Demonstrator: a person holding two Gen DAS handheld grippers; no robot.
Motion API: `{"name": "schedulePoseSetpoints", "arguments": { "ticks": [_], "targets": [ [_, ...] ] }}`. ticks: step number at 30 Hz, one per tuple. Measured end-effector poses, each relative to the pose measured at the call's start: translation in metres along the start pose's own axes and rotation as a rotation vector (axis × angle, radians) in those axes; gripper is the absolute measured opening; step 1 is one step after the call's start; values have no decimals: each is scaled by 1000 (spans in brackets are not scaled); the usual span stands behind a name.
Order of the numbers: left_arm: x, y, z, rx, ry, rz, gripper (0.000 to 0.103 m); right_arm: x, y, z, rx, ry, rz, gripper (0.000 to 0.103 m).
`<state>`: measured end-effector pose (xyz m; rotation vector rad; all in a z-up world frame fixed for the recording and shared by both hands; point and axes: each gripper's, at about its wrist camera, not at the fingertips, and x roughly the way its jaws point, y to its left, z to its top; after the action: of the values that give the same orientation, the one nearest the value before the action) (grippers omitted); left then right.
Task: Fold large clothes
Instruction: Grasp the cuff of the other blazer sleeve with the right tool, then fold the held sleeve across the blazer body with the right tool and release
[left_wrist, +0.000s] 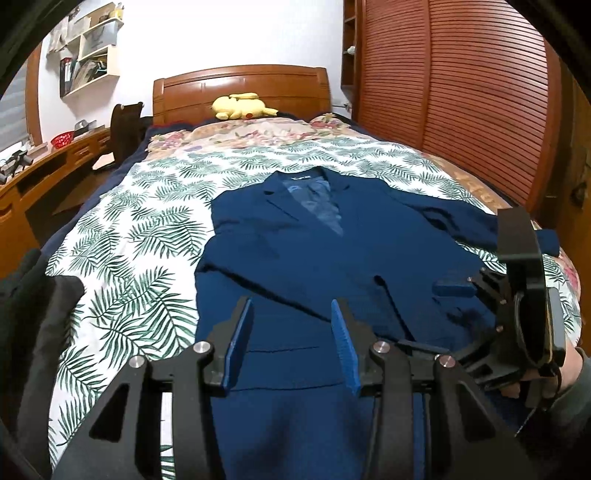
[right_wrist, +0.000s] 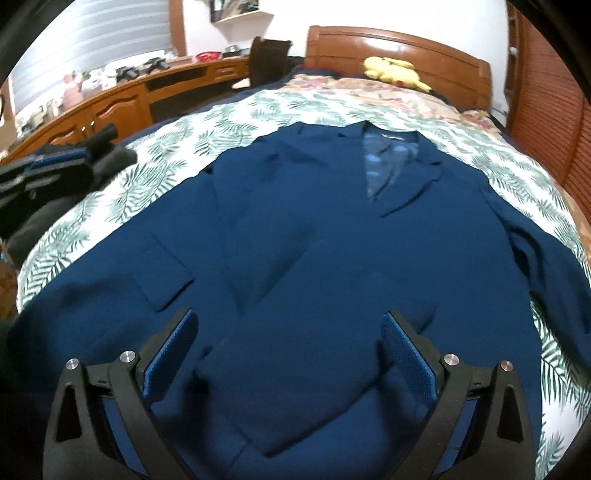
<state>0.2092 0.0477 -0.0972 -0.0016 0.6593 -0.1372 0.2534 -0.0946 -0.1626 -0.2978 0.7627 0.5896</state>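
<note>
**What I can't make out from here**

In my left wrist view the navy jacket (left_wrist: 332, 258) runs off the bottom edge, its hem hidden behind my left gripper (left_wrist: 291, 343). The right gripper (left_wrist: 517, 314) at the right edge is partly cut off, so I can't tell how its jaws stand. The shelf clutter (left_wrist: 88, 55) at upper left is too small to identify. In the right wrist view the jacket's right sleeve (right_wrist: 554, 266) leaves the frame, and the desk items (right_wrist: 129, 72) at upper left are blurred.

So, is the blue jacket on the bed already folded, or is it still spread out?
Spread out. The blue jacket lies flat, front up, on the bed, lapels and lining showing, one sleeve out sideways. No fold made.
</note>
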Motion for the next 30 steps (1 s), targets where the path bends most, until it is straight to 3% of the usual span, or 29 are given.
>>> {"name": "schedulePoseSetpoints", "arguments": {
  "ticks": [5, 8, 10, 12, 13, 20, 30],
  "targets": [
    [-2, 6, -1, -23, 0, -3, 42, 8, 4, -7, -41, 38, 0, 83],
    [0, 6, 0, -25, -3, 1, 42, 7, -2, -11, -34, 54, -10, 62],
    [2, 4, 0, -27, 1, -4, 42, 1, -9, -13, -28, 49, -2, 38],
    [5, 1, 1, -19, 6, -6, 42, -4, -14, -14, -22, 38, -2, 20],
    [7, -1, 1, -14, 8, -6, 42, -7, -17, -15, -18, 33, 0, 17],
    [15, -19, 4, 16, 11, -24, 43, -42, -43, -22, 54, -63, -6, 12],
    [33, -46, 8, 53, 27, -48, 43, -66, -65, -28, 118, -110, -14, 12]
  ]
}}
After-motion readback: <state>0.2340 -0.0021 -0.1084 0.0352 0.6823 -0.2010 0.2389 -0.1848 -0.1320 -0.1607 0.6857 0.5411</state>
